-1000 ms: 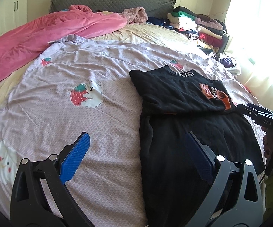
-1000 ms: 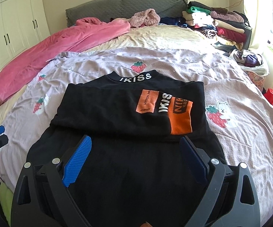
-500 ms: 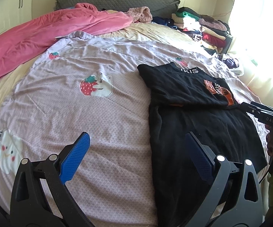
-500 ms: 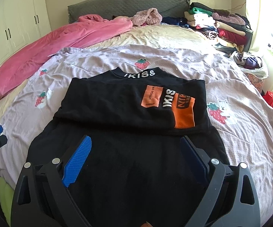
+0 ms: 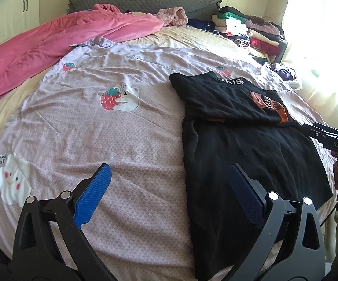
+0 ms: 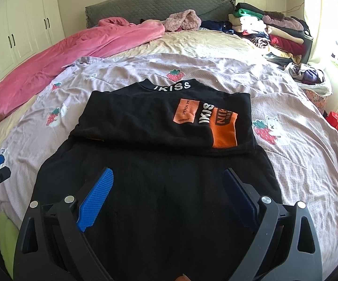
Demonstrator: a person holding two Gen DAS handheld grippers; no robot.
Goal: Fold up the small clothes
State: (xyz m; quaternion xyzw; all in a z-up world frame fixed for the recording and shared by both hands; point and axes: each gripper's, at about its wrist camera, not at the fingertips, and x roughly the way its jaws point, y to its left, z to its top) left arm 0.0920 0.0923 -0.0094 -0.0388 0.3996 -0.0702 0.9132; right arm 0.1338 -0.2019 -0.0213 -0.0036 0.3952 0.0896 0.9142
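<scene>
Black shirt (image 6: 159, 164) flat on lilac bedspread (image 5: 98, 126), sleeves folded across chest. Left claw (image 5: 169, 196) spread wide, empty, above shirt's left edge. Right claw (image 6: 166, 196) spread wide, empty, over lower half.

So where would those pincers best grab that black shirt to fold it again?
Probably the bottom hem of the black IKISS shirt, one near corner each, coming in low from the near edge of the bed. The sleeves are already folded across the chest, and the lower half lies flat and free below the open left gripper and right gripper.
</scene>
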